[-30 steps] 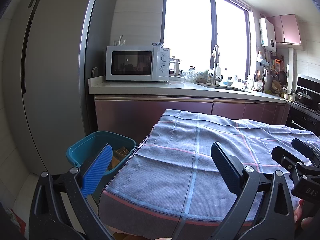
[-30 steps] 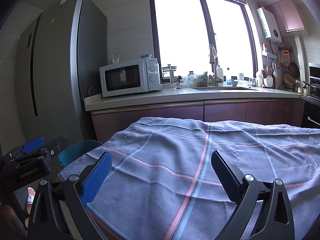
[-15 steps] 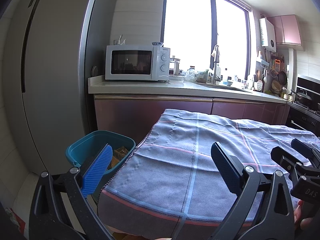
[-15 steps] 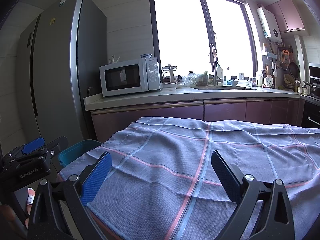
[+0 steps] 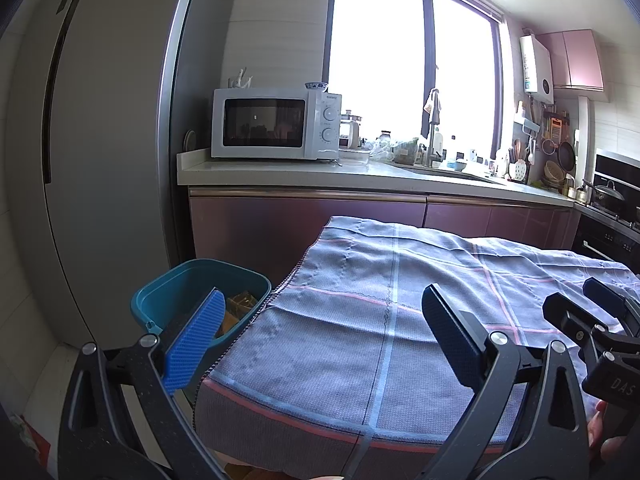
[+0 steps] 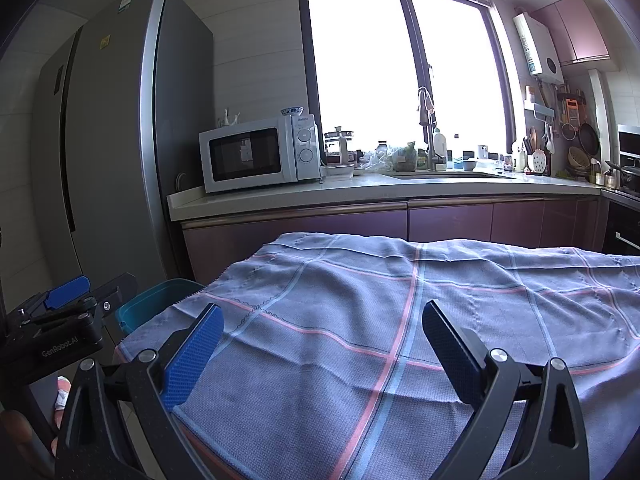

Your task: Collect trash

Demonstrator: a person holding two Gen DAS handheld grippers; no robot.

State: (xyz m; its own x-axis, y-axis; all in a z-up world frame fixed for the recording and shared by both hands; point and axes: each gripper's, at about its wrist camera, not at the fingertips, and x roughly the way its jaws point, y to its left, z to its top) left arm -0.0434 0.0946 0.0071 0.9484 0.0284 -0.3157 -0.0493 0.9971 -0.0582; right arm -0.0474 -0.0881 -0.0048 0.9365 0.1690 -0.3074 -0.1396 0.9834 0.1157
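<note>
A teal bin [image 5: 172, 292] stands on the floor at the table's left end, with brownish wrappers [image 5: 240, 306] inside it; its rim also shows in the right wrist view as the teal bin [image 6: 156, 304]. My left gripper [image 5: 320, 328] is open and empty above the table's near left corner. My right gripper [image 6: 322, 342] is open and empty over the cloth. Each gripper shows at the edge of the other's view: the right gripper [image 5: 592, 312] and the left gripper [image 6: 80, 296]. No loose trash shows on the cloth.
A grey-blue checked cloth [image 6: 400, 320] covers the table. Behind it runs a counter [image 5: 320, 176] with a white microwave [image 5: 276, 124], a sink and clutter. A tall grey fridge [image 5: 100, 140] stands at the left, a stove [image 5: 612, 208] at the right.
</note>
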